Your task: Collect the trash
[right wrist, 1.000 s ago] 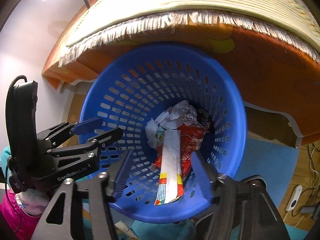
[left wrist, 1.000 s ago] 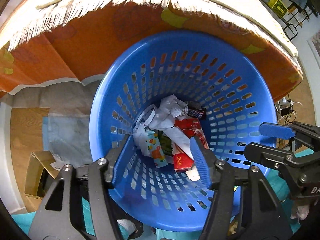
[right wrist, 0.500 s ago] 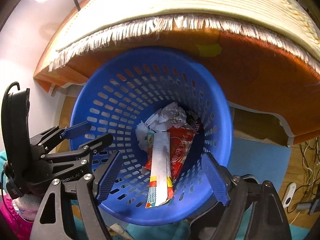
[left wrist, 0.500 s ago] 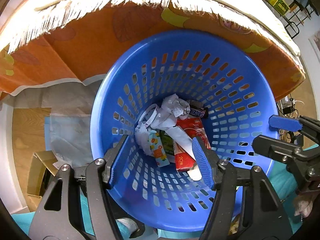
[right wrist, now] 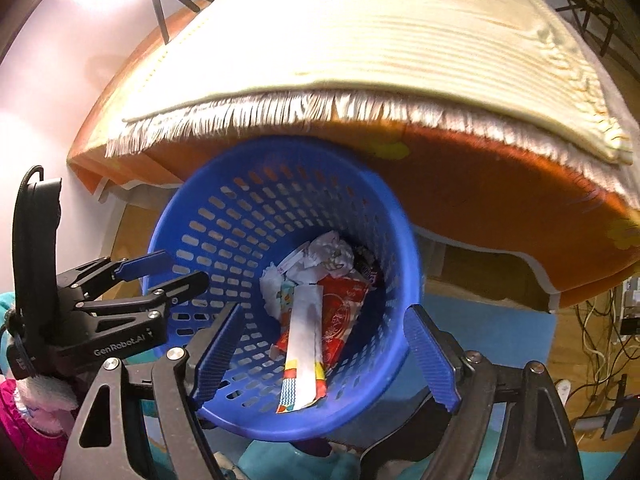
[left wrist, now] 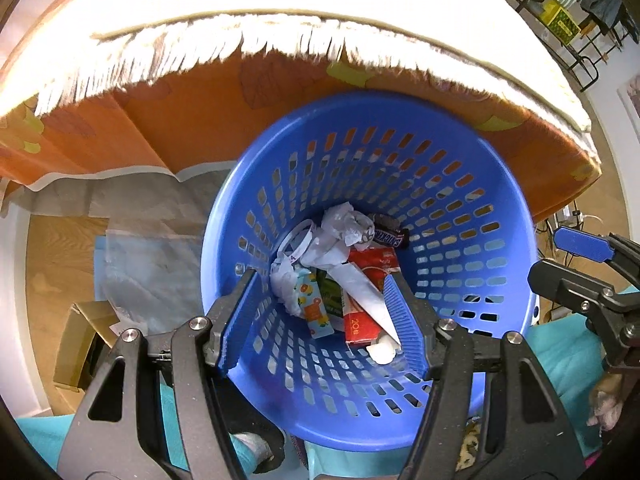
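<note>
The blue basket stands on the floor just beside the bench, whose orange cloth and fringed cream runner overhang its far rim. The trash lies heaped at the basket's bottom.

Both grippers hang above the basket's mouth. The left gripper has its fingers spread with nothing between them, and the right gripper is spread wider still, also empty.

Everything in the heap looks light and yielding. The crumpled white paper should squash under any pinch, so it can probably be taken anywhere on its bulk. The long white wrapper is thin and floppy; its upper half, clear of the others, seems the best place to grip. The red packet is glossy film (likely slippery), so a hold across an edge would serve better than on its flat face. The small carton with orange fruit print looks stiffer and would take a grip across its narrow sides.

Counted: one basket, two grippers, one crumpled paper wad, one long white wrapper, one red packet, one fruit-print carton, one dark chocolate-bar wrapper and one green packet, partly buried. More may lie hidden beneath.
</note>
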